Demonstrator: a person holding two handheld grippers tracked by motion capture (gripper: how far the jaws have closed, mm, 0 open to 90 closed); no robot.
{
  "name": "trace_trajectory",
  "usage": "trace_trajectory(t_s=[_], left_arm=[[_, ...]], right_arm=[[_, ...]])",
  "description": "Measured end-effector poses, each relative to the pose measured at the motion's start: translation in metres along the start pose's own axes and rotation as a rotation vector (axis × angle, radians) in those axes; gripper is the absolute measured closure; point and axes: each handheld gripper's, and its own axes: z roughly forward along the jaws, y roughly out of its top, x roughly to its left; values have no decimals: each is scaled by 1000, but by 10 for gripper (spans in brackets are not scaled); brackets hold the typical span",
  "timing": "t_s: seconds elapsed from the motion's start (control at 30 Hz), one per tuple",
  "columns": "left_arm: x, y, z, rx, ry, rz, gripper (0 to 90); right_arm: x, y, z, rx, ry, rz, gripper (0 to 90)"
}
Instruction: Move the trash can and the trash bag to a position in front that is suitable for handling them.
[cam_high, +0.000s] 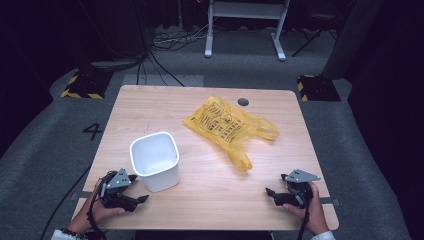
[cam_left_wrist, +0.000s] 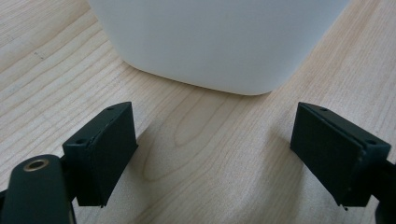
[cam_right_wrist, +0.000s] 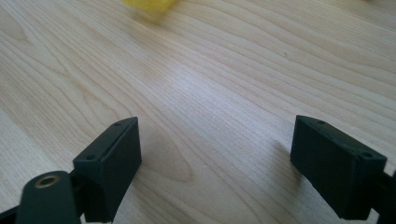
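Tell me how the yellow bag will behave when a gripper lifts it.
The yellow bag lies flat and wrinkled on the table, so it is probably thin film: floppy, and likely to sag and drape from a single pinch. It looks empty, hence light. Its glossy surface may slip between the jaws; the stretched-out handle loops seem the surer hold.

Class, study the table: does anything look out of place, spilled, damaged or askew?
Nothing stands out. The white bin stands upright and looks empty, the yellow bag lies flat and crumpled but untorn on the table, and nothing is spilled.
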Motion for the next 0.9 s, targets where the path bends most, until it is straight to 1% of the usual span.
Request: trace_trajectory(t_s=[0.27, 0.37, 0.43, 0.5, 0.57, 0.67, 0.7, 0.77, 0.83, 0.9], left_arm=[[0, 0, 0, 0, 0, 0, 141], [0, 0, 0, 0, 0, 1, 141], [0, 0, 0, 0, 0, 0, 141], [0, 0, 0, 0, 0, 1, 142], [0, 0, 0, 0, 1, 0, 142], [1, 1, 1, 0, -7, -4, 142], [1, 1, 1, 1, -2, 3, 142], [1, 2, 2, 1, -6, 0, 142], [1, 2, 2, 0, -8, -1, 142], [1, 2, 2, 0, -8, -1, 142]], right_arm=[[0, 0, 0, 0, -13, 8, 161], [-1, 0, 0, -3, -12, 12, 186], [-2, 1, -1, -17, 0, 18, 197], [-3, 2, -3, -40, -5, 22, 208], [-3, 6, -6, -61, -12, 16, 242], [-3, 21, -9, -110, -29, -13, 286], [-2, 27, -10, -126, -37, -21, 306], [2, 42, -13, -162, -38, -41, 376], [9, 57, -13, -181, -32, -86, 429], [16, 73, -10, -194, -45, -133, 484]])
